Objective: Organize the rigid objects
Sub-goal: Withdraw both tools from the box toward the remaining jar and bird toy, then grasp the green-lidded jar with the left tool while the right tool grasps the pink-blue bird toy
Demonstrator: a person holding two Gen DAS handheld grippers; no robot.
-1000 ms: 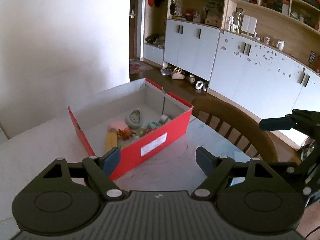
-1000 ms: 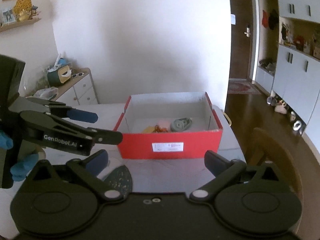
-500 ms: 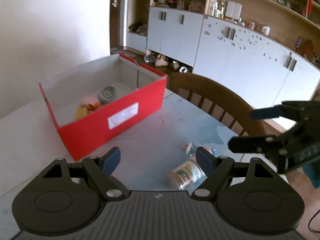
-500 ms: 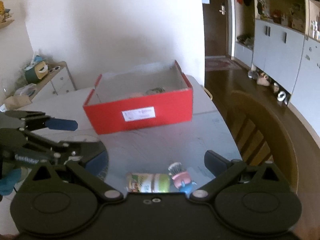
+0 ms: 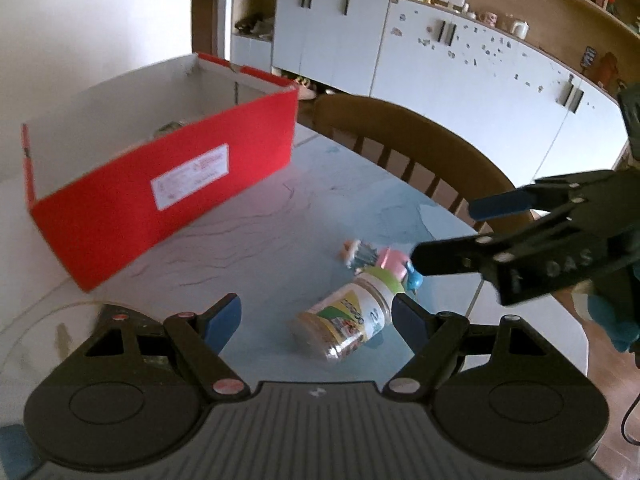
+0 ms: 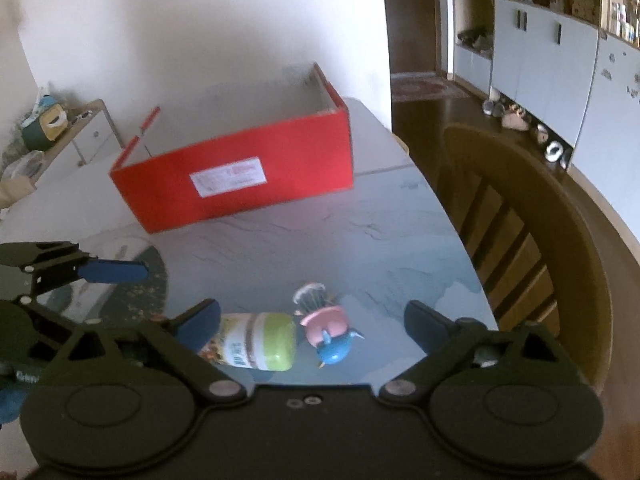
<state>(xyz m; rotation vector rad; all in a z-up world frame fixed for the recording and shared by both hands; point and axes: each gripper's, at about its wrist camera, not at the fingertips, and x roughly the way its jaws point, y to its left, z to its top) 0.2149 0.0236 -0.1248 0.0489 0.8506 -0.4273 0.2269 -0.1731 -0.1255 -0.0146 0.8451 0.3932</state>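
Table (image 5: 256, 220) carries everything: pale marbled top, with a wooden chair (image 5: 420, 140) pushed in at its far right edge.

Red box (image 5: 160, 196) sits open-topped toward the back left, label facing you. Reads as the collection bin, since a few small items are just visible over its near wall; the blur there stops you telling what they are.

Your left gripper (image 5: 316, 312) is low over the table, both fingers spread wide and nothing between the pads. Your right gripper (image 6: 312, 320) is likewise fully parted and empty. Each one frames the same pair of loose objects, which suggests you are lining up one pick per hand.

Jar (image 5: 352, 316) lies on its side near the front edge, green lid (image 6: 276, 342) pointing toward the toy. On its side it can roll, so a grip across the body, not along it, looks safer. In the left view it sits between the fingertips, nearer the right-hand one, apart from both.

Toy figure (image 6: 324, 328), pink with a blue part and a pale bristly top, lies just beside the jar's lid, possibly touching it. Small and irregular, so it likely needs the narrower, more careful closure; it falls nearer your right gripper's centreline.

Judgement: both objects not yet in the box; grasp not yet begun.
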